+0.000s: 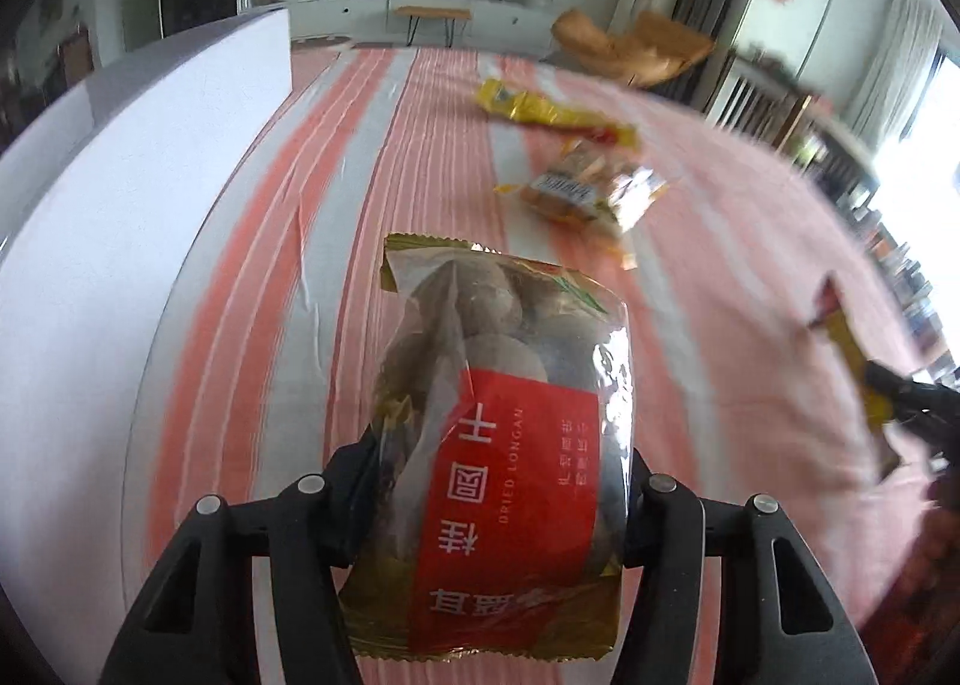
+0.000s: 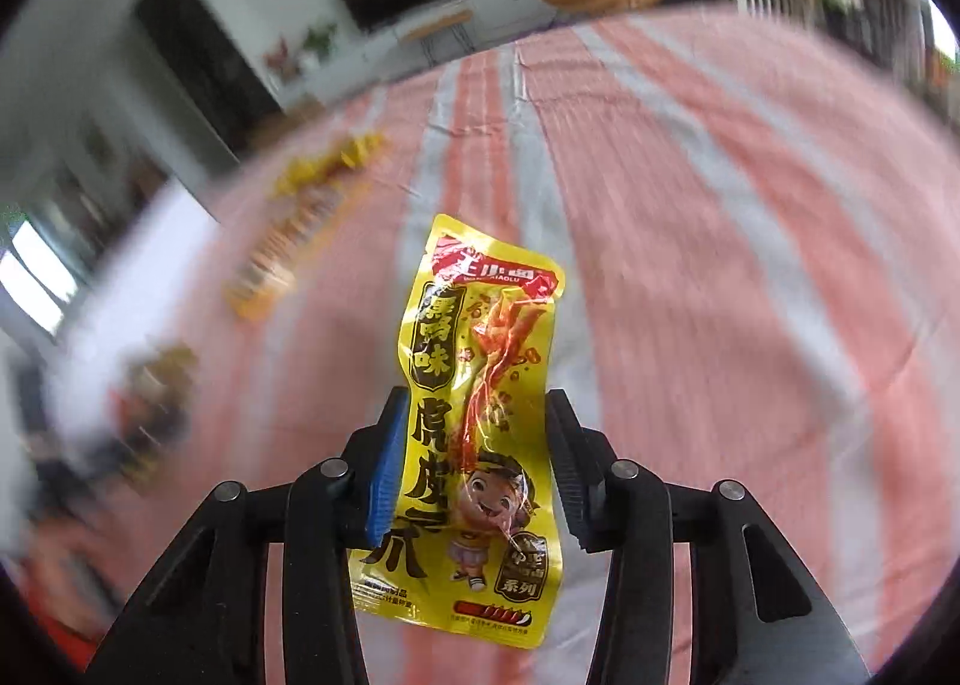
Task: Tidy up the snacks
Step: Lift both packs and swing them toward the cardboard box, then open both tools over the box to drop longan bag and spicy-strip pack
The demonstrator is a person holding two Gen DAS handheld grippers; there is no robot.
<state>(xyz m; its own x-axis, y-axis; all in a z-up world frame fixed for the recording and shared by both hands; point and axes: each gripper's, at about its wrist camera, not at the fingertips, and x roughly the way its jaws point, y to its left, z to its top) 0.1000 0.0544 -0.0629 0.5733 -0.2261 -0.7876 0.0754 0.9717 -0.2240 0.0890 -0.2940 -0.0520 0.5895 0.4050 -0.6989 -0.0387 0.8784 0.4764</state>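
Carrying two packets above the striped table (image 1: 420, 156) | left gripper (image 1: 486, 496) clamped on longan bag (image 1: 498, 421), right gripper (image 2: 474, 475) clamped on yellow chicken-feet packet (image 2: 474, 415) | advice: keep both squeezes firm, move slowly toward the white box (image 1: 120, 217) along the left edge.

At lower centre of the frame, the right gripper (image 2: 474, 463), black-framed with a blue pad on its left finger, clamps a glossy yellow plastic snack packet (image 2: 474, 433) printed with a cartoon child, above a blurred pink-and-grey striped cloth (image 2: 720, 241).

left tool (image 1: 492, 481): clamped, angled down | right tool (image 2: 474, 469): apparently clamped, angled down
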